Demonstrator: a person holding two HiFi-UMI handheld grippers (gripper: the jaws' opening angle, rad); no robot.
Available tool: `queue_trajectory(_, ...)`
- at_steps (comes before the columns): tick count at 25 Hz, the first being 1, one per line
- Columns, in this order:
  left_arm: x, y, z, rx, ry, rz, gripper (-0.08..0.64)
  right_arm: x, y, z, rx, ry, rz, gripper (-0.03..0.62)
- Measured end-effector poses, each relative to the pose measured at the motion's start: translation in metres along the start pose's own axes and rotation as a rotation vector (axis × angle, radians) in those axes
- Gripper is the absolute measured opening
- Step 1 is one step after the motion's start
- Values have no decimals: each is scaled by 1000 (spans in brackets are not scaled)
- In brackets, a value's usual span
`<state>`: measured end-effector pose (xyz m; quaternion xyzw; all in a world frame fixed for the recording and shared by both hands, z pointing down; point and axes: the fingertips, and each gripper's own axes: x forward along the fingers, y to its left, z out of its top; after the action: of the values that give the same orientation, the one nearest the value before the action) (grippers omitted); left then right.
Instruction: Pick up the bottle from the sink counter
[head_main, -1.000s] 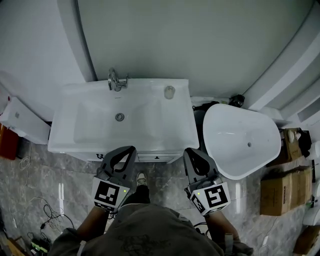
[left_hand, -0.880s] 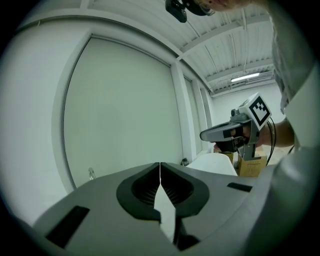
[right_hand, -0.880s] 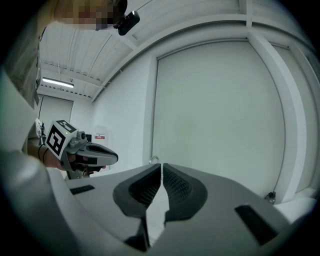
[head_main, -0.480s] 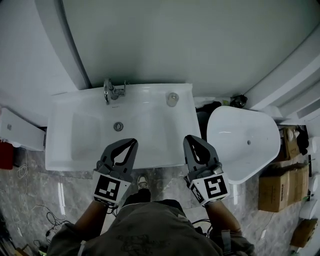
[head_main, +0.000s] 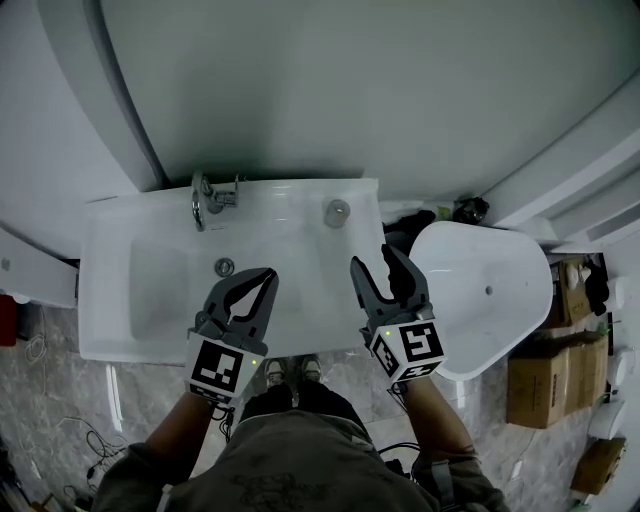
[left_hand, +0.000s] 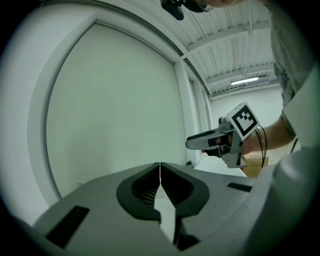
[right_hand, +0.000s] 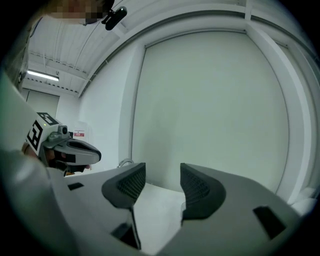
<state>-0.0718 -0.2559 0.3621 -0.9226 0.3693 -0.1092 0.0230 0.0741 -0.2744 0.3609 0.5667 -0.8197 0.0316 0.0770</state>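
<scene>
A small pale bottle (head_main: 338, 212) with a round grey top stands on the back right corner of the white sink counter (head_main: 300, 200), right of the chrome faucet (head_main: 210, 192). Over the basin's front, my left gripper (head_main: 266, 279) is shut with nothing in it; in the left gripper view its jaws (left_hand: 160, 172) meet edge to edge. My right gripper (head_main: 374, 266) hovers over the sink's right front, short of the bottle. Its jaws are opening, and the gap between them (right_hand: 162, 181) is empty. The bottle does not show in either gripper view.
A white bowl-shaped fixture (head_main: 490, 290) stands close to the sink's right side. Cardboard boxes (head_main: 535, 385) lie on the marble floor beyond it. A large pale wall panel (head_main: 330, 90) rises behind the sink. Cables (head_main: 60, 440) lie at the lower left.
The view has closed in on the sink, and both grippers have moved forward from the floor side to over the basin. The right gripper's jaws, shut before, now stand apart.
</scene>
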Motion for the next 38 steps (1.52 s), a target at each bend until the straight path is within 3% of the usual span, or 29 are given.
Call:
queue_trajectory(9, 62, 2, -20, -30, 55, 17, 18, 82, -47, -49, 56, 35, 49, 272)
queue_trajectory(17, 103, 19, -29, -3, 68, 67, 18, 145, -79, -122, 139, 124, 46, 299)
queue_trajectory(27, 151, 24, -88, -47, 149, 73, 18, 210, -105, -199, 202, 218, -12, 316)
queue_trajectory(38, 175, 32, -134, -98, 206, 84, 18, 253, -120, -248, 142, 274, -26, 333)
